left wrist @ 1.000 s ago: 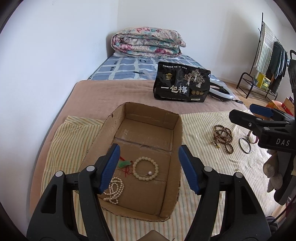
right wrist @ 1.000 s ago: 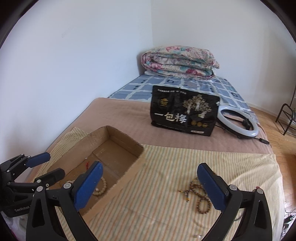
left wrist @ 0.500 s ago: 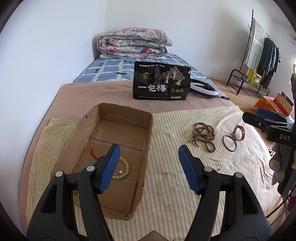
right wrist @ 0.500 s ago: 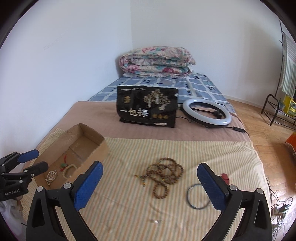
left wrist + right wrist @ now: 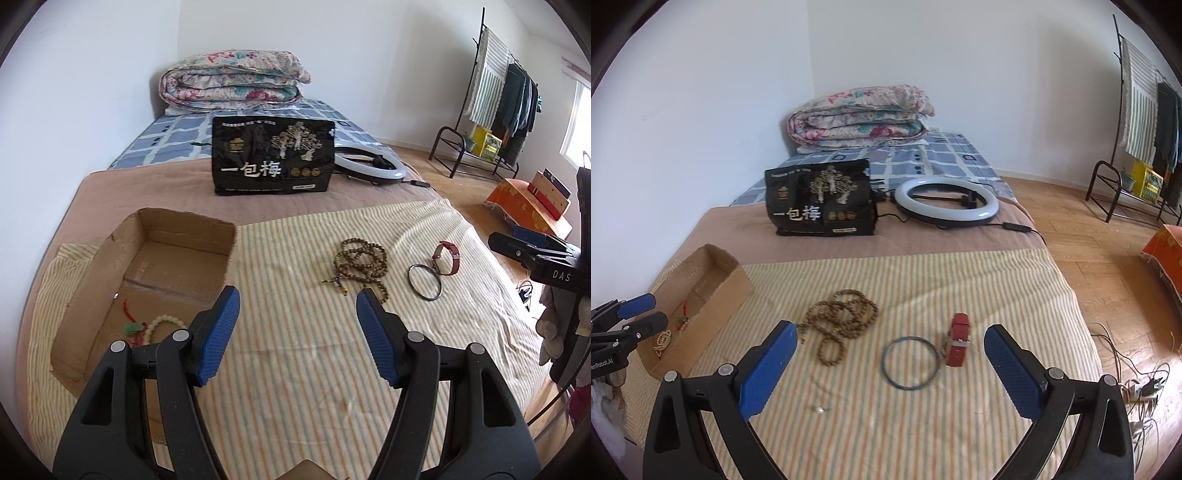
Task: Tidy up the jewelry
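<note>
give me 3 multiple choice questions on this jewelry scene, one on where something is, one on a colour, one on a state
1. Where does the brown bead necklace lie?
A. inside the cardboard box
B. on the striped cloth, outside the box
C. on the ring light

2. What colour is the watch strap?
A. red
B. green
C. white

3. How do the jaws of the right gripper stand?
A. shut on the bangle
B. shut on nothing
C. open, holding nothing

Answers:
1. B: the necklace rests on the striped cloth, to the right of the cardboard box.
2. A: the strap is red, lying right beside the dark bangle.
3. C: the blue pads stand wide apart with only cloth and jewelry seen between them.
</note>
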`<state>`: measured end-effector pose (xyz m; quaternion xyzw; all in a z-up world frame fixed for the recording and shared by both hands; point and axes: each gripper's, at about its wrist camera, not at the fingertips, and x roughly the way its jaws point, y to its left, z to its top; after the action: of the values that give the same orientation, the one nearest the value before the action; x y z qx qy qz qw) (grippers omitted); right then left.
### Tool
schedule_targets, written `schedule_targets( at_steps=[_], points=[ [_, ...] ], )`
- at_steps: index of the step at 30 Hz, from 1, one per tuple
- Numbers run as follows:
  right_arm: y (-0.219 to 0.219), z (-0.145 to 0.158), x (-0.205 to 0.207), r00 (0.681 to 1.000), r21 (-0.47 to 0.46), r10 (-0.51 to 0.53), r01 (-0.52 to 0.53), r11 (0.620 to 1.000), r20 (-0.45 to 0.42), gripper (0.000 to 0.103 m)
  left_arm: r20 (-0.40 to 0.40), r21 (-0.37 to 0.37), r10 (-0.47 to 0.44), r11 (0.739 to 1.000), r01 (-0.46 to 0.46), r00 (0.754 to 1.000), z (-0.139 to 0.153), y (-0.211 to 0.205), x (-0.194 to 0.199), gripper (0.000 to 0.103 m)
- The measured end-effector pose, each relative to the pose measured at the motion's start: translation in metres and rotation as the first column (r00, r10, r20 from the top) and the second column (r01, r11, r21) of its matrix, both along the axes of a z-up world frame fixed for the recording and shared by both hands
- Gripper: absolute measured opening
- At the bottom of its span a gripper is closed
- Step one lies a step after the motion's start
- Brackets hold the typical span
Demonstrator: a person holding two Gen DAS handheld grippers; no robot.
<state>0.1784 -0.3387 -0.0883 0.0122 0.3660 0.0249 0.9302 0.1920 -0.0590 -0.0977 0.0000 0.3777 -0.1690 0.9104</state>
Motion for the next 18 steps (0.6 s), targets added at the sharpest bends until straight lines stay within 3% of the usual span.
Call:
schedule_targets(
  at_steps=[18],
  points=[
    [-0.079,-0.034,0.009,0.993,0.053,-0.109,0.111,0.992,-0.048,0.089,-0.073,-0.026,-0.07,0.997,0.068,0.995,-0.04,-0.068,0.034,0.067]
  ],
)
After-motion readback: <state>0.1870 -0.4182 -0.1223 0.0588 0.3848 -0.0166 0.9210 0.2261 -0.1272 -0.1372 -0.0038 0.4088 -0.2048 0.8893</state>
